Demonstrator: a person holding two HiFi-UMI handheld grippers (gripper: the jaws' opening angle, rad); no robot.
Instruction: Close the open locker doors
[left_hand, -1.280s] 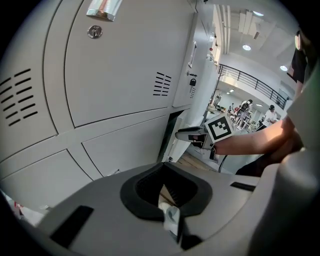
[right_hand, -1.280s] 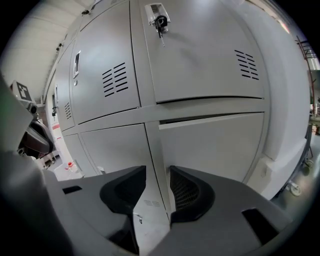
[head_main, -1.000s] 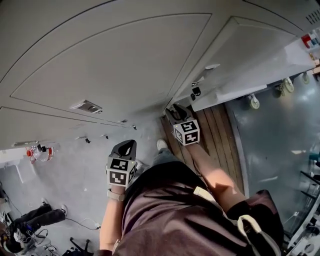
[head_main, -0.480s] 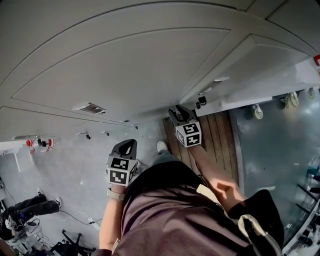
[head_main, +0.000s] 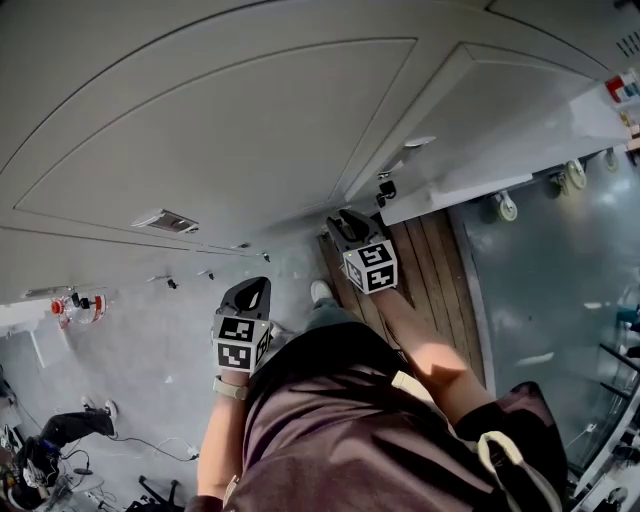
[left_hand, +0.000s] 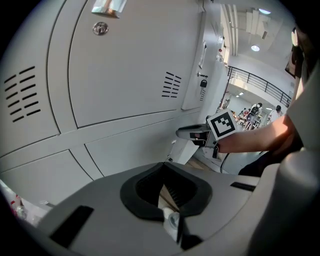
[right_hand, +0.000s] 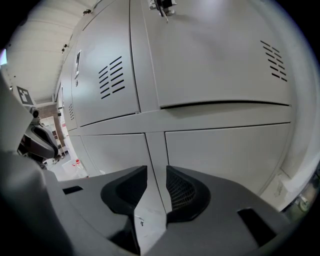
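Grey locker doors fill the wall ahead, upper ones with vent slots and lower plain ones. Every door I see lies flush with its frame. My left gripper hangs low before the lockers, its jaws shut with nothing in them. My right gripper is closer to the wall, under a small padlock. It points at the upright strip between two lower doors. Its jaws have just been closing a little and stand narrowly open, nothing between them.
A white unit on castors stands at the right against the lockers. A wooden floor strip runs under my right arm. A red-capped bottle sits on the grey floor at left, and another person's legs show at bottom left.
The head view has swung slightly up and back down. Both grippers keep almost the same places before the lockers.
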